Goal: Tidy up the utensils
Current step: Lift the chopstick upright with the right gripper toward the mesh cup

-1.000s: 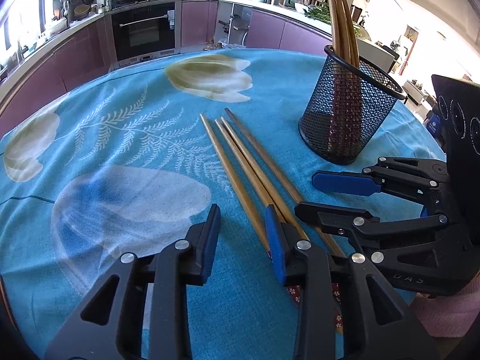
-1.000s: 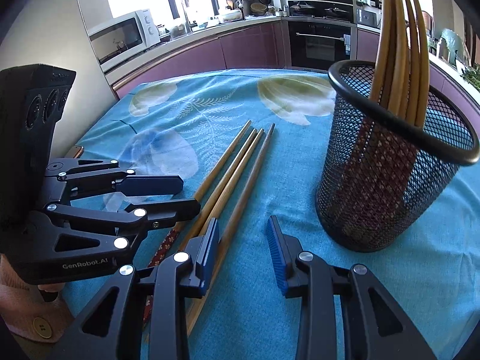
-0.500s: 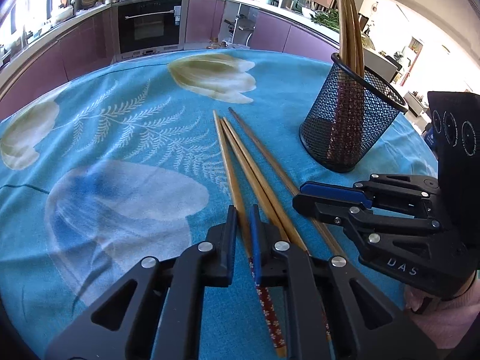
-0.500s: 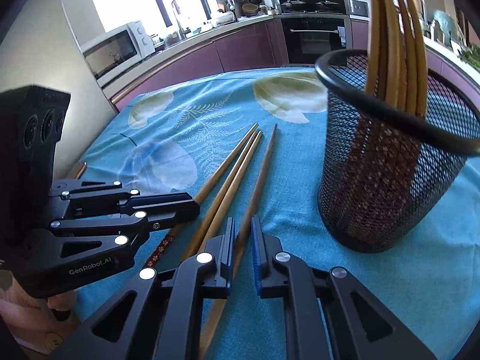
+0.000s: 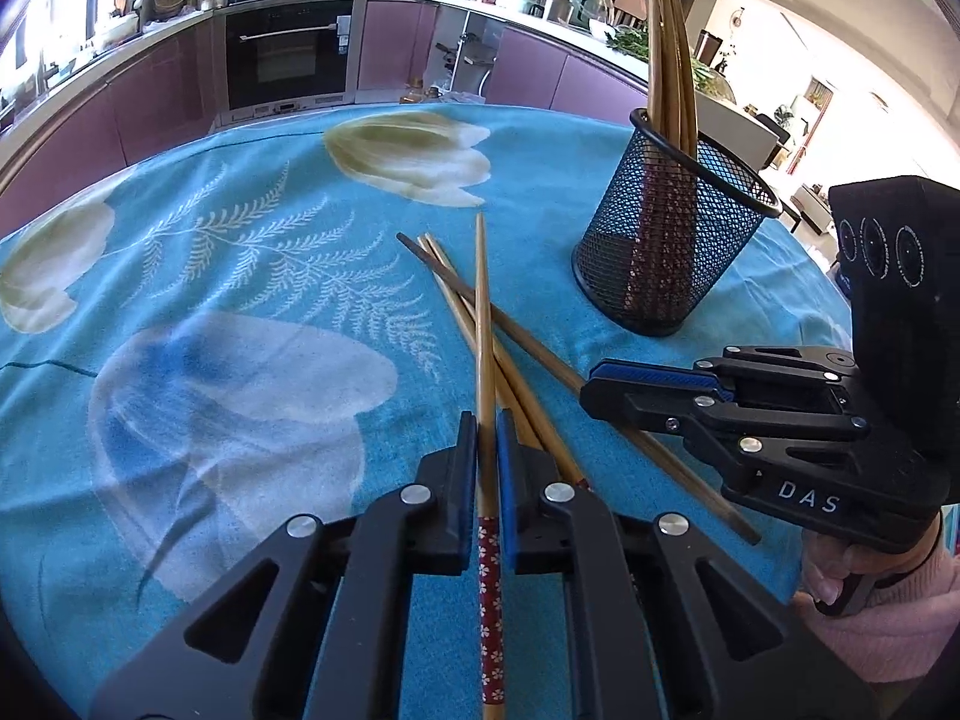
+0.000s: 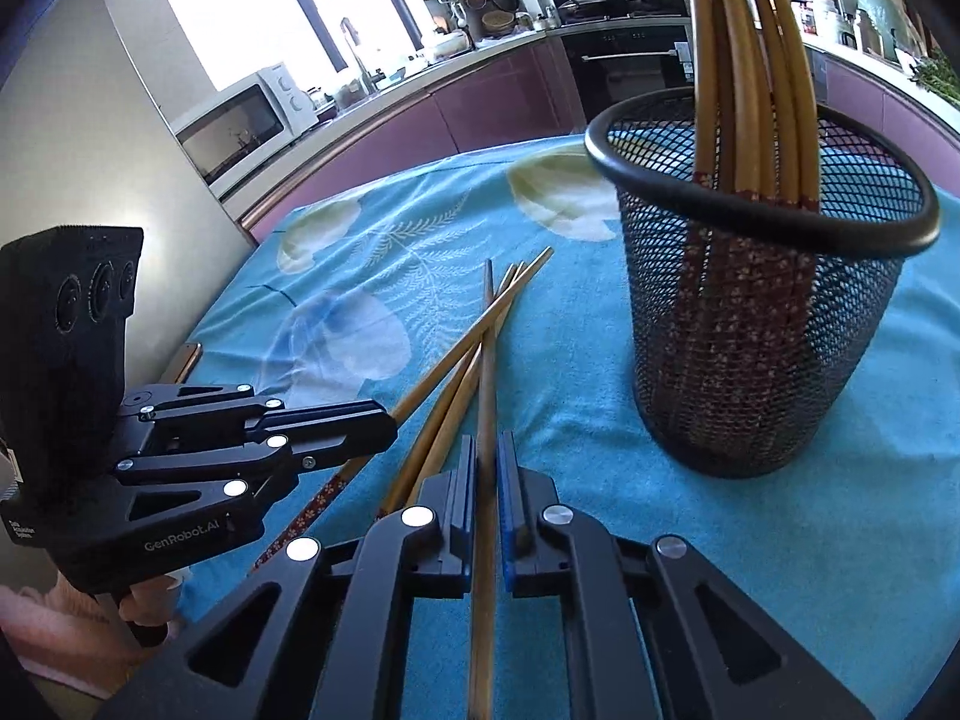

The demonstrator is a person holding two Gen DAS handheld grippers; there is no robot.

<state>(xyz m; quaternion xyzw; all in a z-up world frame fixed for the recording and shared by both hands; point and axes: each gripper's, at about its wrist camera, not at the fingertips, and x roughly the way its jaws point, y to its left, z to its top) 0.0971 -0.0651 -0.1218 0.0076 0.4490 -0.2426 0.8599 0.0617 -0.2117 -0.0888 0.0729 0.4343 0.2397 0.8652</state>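
Note:
My left gripper (image 5: 487,420) is shut on a wooden chopstick (image 5: 482,324) with a red patterned end, lifted and crossing the others. My right gripper (image 6: 487,444) is shut on a darker chopstick (image 6: 487,360). Two more chopsticks (image 5: 516,384) lie on the blue cloth between the grippers; they also show in the right wrist view (image 6: 462,360). A black mesh holder (image 5: 666,240) stands at the right with several chopsticks upright in it; it also shows in the right wrist view (image 6: 762,330). The right gripper appears in the left wrist view (image 5: 600,381), the left gripper in the right wrist view (image 6: 384,420).
The table is covered by a blue flowered cloth (image 5: 240,300). Kitchen counters with an oven (image 5: 288,60) stand behind it, a microwave (image 6: 240,126) to the left. The table edge runs close behind the holder.
Both grippers went from open to shut, each on one chopstick. The two gripped chopsticks have lifted and swung, crossing the ones left on the cloth.

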